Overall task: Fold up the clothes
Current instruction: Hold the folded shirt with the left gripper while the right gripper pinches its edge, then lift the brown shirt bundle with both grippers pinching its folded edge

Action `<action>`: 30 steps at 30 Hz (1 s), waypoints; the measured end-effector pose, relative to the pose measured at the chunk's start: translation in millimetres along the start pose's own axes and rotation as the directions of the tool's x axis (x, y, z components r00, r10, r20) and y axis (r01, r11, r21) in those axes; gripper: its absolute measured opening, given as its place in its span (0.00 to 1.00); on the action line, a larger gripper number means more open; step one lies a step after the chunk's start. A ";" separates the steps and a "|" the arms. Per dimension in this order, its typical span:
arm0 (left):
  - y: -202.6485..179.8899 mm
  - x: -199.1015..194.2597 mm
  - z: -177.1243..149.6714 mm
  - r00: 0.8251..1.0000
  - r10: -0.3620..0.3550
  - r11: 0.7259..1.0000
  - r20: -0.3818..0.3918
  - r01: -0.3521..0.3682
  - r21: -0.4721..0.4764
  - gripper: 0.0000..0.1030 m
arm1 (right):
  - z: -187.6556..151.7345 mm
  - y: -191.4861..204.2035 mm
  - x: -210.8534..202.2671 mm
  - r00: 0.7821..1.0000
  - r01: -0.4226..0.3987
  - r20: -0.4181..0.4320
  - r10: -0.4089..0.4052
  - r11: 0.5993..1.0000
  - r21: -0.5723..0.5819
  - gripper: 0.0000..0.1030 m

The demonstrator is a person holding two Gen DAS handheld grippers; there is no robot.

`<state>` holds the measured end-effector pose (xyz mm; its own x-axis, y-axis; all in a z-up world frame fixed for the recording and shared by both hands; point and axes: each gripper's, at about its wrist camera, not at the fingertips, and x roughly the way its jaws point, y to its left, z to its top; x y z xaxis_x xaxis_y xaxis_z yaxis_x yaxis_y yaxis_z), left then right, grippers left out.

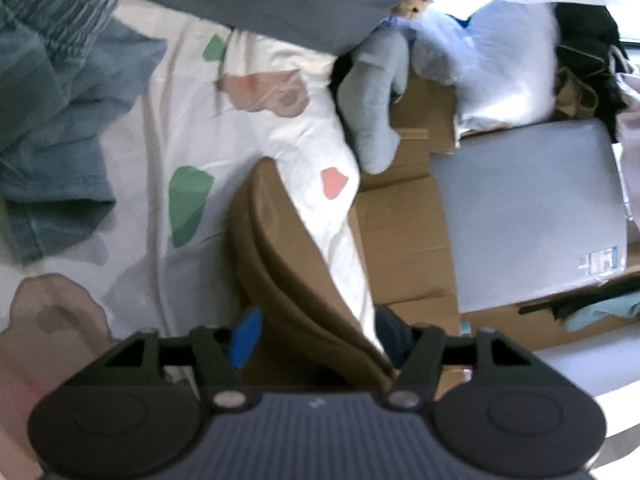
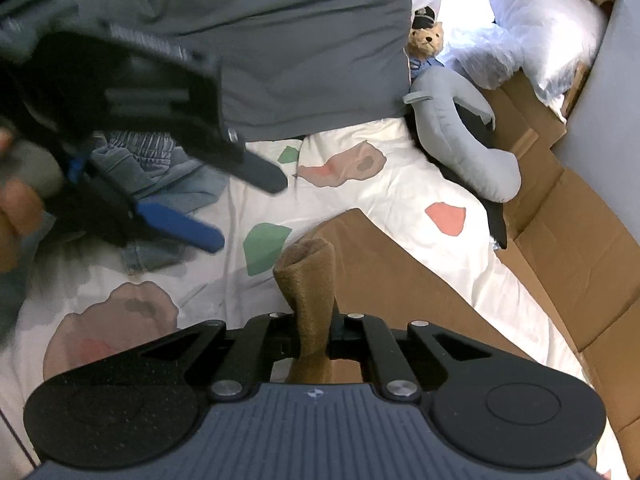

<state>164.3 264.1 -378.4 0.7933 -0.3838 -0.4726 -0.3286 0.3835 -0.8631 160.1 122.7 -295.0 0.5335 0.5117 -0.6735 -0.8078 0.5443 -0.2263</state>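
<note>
A brown garment point(image 2: 384, 280) lies folded on the white patterned bedsheet point(image 2: 380, 184). My right gripper point(image 2: 316, 320) is shut on a bunched fold of it that sticks up between the fingers. The left gripper point(image 2: 244, 210) hovers over the sheet to the left of the garment, its black and blue fingers point(image 2: 184, 226) spread wide with nothing between them. In the left wrist view the brown garment point(image 1: 280, 248) runs ahead of the open left gripper point(image 1: 320, 336), beyond its fingertips and not pinched.
Blue denim clothing point(image 1: 52, 120) lies crumpled on the sheet's left. A big grey fabric mass point(image 2: 280, 40) fills the far side. A grey neck pillow point(image 2: 460, 128), a teddy bear point(image 2: 428, 40), cardboard point(image 2: 580, 240) and a grey panel point(image 1: 528, 208) crowd the right.
</note>
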 end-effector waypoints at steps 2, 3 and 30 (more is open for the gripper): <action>8.2 11.0 3.6 1.000 -0.003 1.000 -0.010 0.003 -0.005 0.70 | -0.2 -0.2 -0.7 1.000 -0.004 -0.002 0.004 1.000 0.007 0.05; 12.2 16.5 5.5 1.000 -0.005 1.000 -0.015 0.005 -0.007 0.70 | -0.3 -0.2 -1.3 1.000 -0.006 -0.002 0.006 1.000 0.010 0.05; 45.0 126.8 75.1 0.991 0.080 0.996 -0.106 -0.075 0.055 0.38 | -6.8 2.9 -1.7 0.999 -0.042 -0.026 0.043 0.998 0.040 0.05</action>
<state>288.5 295.8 -463.8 0.7058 -0.4382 -0.5567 -0.3583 0.4571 -0.8141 155.2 118.8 -299.2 0.4915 0.5173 -0.7006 -0.8188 0.5485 -0.1695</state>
